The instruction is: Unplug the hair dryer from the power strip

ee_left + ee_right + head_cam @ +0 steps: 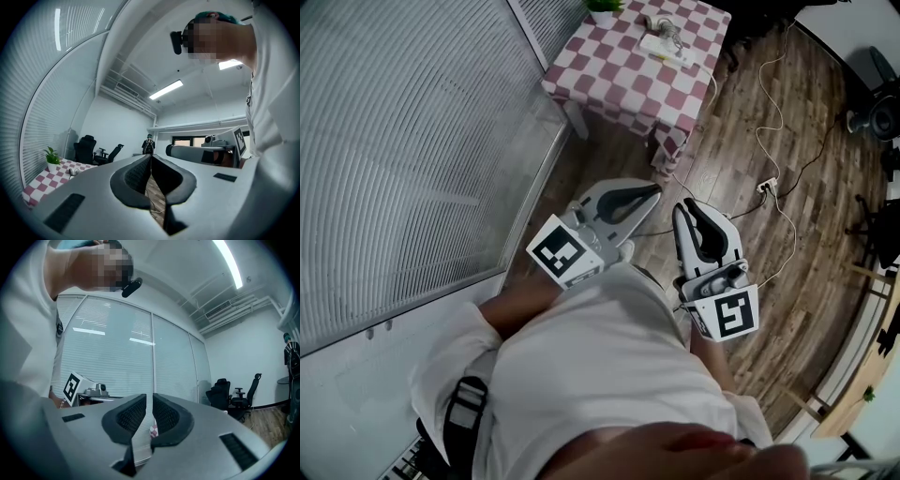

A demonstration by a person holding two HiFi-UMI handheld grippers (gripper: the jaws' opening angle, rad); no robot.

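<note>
Hair dryer (660, 24), only a small grey shape in the head view, lies on the table (609, 75) with the red-and-white checked cloth, touching or just beside the white power strip (666, 49); whether its plug sits in the strip cannot be told at this size. A potted plant (604, 9) stands at the table's far corner. Both tongs are held close in front of the person's body, well apart from the table: the left gripper (649, 190) has its jaws pressed together at the tips with nothing between them, and the right gripper (685, 210) is likewise closed and empty, with only a hairline slit between its pads. On the wooden floor (741, 112) a white cable (780, 120) runs to a small white plug block (766, 186).
</note>
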